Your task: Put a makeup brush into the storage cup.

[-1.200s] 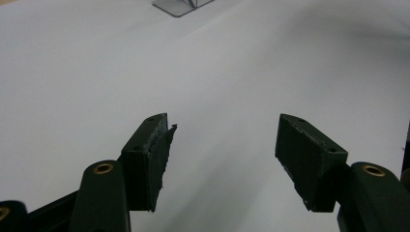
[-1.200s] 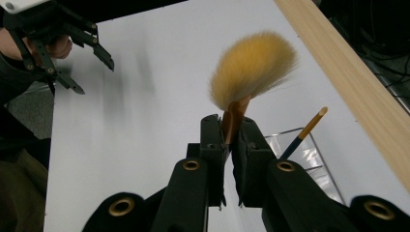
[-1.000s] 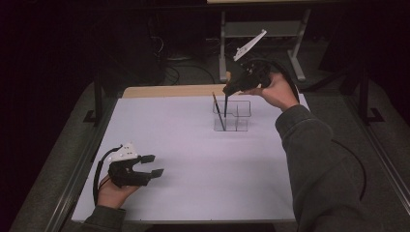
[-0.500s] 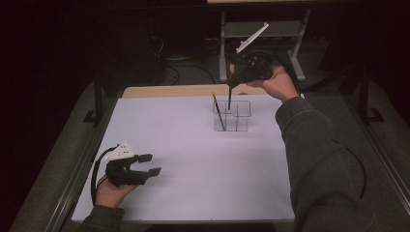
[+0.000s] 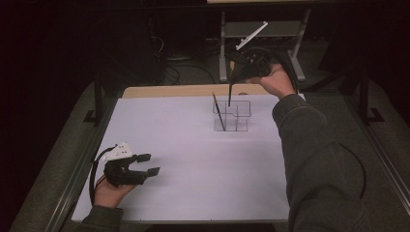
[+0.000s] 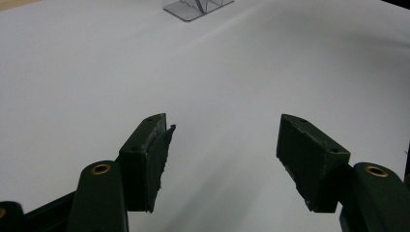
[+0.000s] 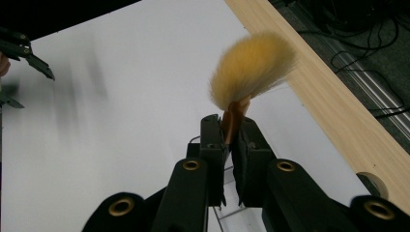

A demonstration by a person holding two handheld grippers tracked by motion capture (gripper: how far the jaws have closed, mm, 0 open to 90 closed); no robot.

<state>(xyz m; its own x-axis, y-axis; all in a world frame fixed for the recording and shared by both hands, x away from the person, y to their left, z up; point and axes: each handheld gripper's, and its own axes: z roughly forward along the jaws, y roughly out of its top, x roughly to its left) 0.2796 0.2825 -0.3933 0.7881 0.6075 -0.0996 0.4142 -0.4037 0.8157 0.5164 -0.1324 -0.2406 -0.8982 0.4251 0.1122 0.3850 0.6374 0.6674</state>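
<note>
R gripper [image 7: 227,140] clamps fluffy tan-bristled brush [image 7: 251,67] handle-down over clear plastic divided holder [image 5: 232,116], prob. to slot in; L gripper [image 6: 222,150] open, idle.

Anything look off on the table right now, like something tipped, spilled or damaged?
Nothing spilled or tipped. The clear organizer stands upright on the white table with one brush leaning in it. The right tongs grip a second brush near its bristles. One oddity: the left tongs' left pad looks chipped along its edge.

The white tabletop [image 5: 193,145] carries a clear plastic organizer [image 5: 232,116] at the far side, right of the middle.
</note>
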